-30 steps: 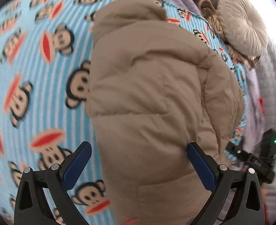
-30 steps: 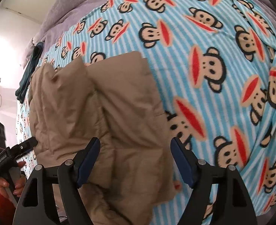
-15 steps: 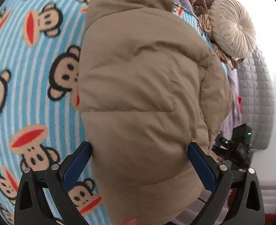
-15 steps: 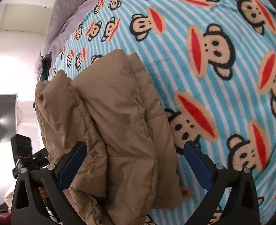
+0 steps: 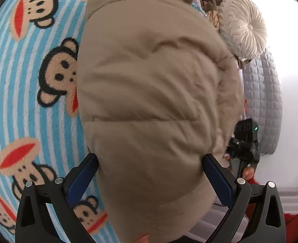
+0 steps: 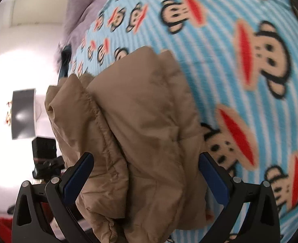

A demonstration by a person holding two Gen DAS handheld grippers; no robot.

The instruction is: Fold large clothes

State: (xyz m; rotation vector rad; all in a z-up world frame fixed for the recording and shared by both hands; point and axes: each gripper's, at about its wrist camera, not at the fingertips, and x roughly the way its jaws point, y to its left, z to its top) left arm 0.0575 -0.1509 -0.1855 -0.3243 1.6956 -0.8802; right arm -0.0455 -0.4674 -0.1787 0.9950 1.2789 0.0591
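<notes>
The left gripper [image 5: 149, 174] stands spread wide, its blue pads [image 5: 82, 176] on either side of the near end of a tan puffer jacket [image 5: 149, 93]; the cloth bulges between them, but whether the pads actually press on it cannot be told. The right gripper [image 6: 147, 172] is likewise released, jaws at their widest, with the jacket [image 6: 132, 133] lying between its pads [image 6: 76, 174] and not pinched by them.

The jacket is folded into a thick bundle and rests on a bed covered by a light-blue striped blanket [image 5: 27, 85] printed with monkey faces. It lies at the bed's near edge, its lower end drooping over that edge toward the grippers, its other end reaching toward the middle of the bed.

Beyond the jacket in the left view, a round cream pleated cushion [image 5: 244, 26] sits near the far edge of the bed, with a grey quilted cover [image 5: 264, 93] beside it. The right gripper's black body [image 5: 244, 141] shows just past the jacket's side there.
</notes>
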